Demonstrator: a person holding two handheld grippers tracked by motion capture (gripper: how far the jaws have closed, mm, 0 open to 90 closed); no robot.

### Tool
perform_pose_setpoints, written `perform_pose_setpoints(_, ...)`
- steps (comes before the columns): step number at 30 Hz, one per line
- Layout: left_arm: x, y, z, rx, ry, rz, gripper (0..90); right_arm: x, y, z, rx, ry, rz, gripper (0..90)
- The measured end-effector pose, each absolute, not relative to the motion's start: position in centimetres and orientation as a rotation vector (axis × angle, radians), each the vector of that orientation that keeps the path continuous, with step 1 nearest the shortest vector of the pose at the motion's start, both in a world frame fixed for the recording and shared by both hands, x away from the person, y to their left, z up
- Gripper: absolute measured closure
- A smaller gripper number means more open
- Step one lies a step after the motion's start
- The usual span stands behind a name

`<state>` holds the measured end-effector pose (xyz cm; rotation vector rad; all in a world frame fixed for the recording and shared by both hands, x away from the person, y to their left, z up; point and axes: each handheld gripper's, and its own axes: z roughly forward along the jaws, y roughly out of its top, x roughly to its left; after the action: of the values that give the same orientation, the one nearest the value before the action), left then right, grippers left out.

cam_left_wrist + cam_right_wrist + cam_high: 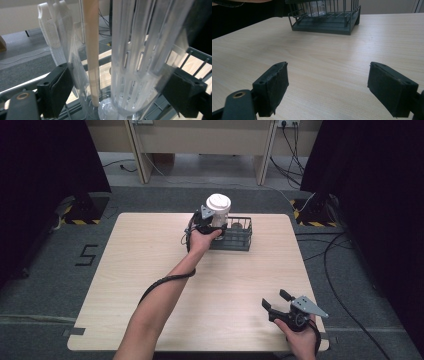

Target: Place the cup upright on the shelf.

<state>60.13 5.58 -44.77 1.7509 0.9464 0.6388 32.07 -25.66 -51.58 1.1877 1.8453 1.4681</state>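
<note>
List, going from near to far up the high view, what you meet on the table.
Right gripper, open, at the table's near edge → bare tabletop → left gripper shut on the clear bottle → dark wire basket at the far edge.

Desk [150, 285]: light wood-grain top, rectangular, standing on grey floor [50, 275]. One dark wire basket [239, 240] sat directly on it at the far edge, near centre.

Even, soft overhead light; counter [210, 290] evenly lit, shadows faint. Dark curtains [45, 165] either side swallow detail. High view low-resolution, slightly soft. Left gripper view: clear plastic container [140, 57] very close, hazy, with pale glare streaks. Right gripper view: sharp wood grain, wire basket [325, 17] softer.
</note>
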Motion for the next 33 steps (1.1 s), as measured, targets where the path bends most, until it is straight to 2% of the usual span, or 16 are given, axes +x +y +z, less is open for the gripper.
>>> perform_pose_setpoints(17, 58.3, 7.3, -43.8, 1.762, 0.894, 0.66, 14.5, 32.1, -25.6, -51.6, 1.194, 1.849, 1.465, 17.5)
perform_pose_setpoints(33, 55.2, 9.1, -43.7, 1.772, 0.856, 0.623, 14.5, 32.1, -25.5, -51.6, 1.195, 1.847, 1.461, 17.4)
